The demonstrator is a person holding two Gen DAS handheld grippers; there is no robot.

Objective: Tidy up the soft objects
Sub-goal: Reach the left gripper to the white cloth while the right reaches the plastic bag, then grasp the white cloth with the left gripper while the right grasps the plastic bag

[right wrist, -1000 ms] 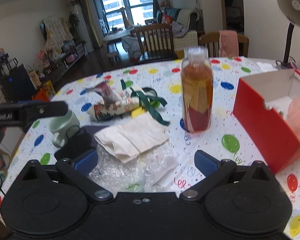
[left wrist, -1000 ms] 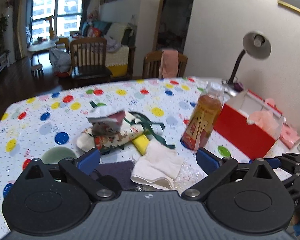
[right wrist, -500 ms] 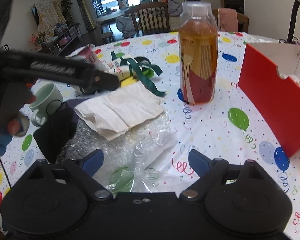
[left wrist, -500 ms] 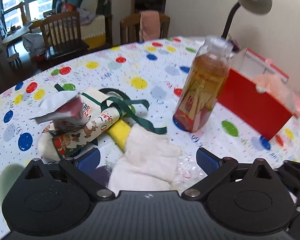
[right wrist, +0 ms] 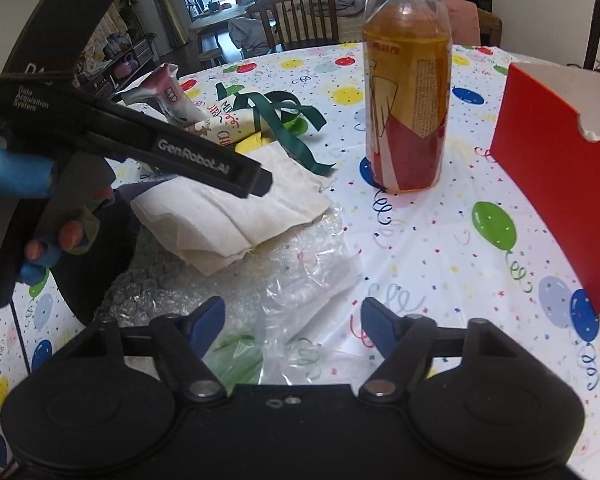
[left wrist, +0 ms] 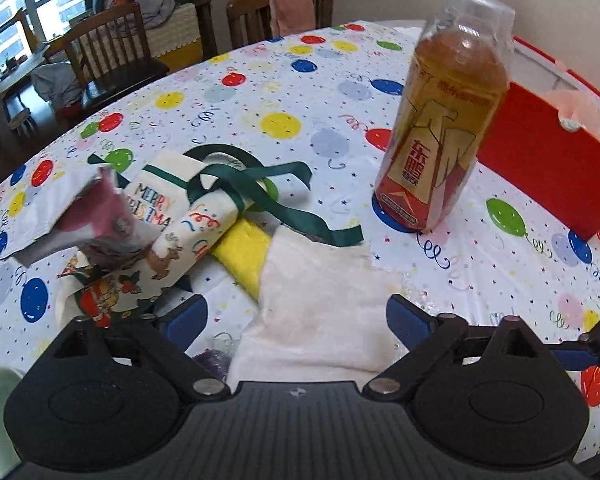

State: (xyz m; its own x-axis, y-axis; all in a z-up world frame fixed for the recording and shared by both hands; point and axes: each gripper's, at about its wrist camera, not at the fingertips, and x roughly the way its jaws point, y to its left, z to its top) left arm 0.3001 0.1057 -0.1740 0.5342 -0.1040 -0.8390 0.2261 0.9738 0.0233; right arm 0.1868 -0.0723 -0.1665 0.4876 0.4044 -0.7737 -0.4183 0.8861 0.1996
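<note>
The left claw (left wrist: 296,320), spread, straddles the folded white cloth (left wrist: 320,300); the right claw (right wrist: 292,320), spread, hovers over bubble wrap (right wrist: 236,280) near the bottle (right wrist: 408,92).

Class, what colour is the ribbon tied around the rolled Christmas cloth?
Dark green ribbon; it shows best in the left wrist view.

Bottle (right wrist: 406,92) stands between white cloth (right wrist: 236,216) and red box (right wrist: 556,200).

tea bottle (left wrist: 440,132) upright on balloon tablecloth (left wrist: 284,80), just beside red box (left wrist: 548,160).
</note>
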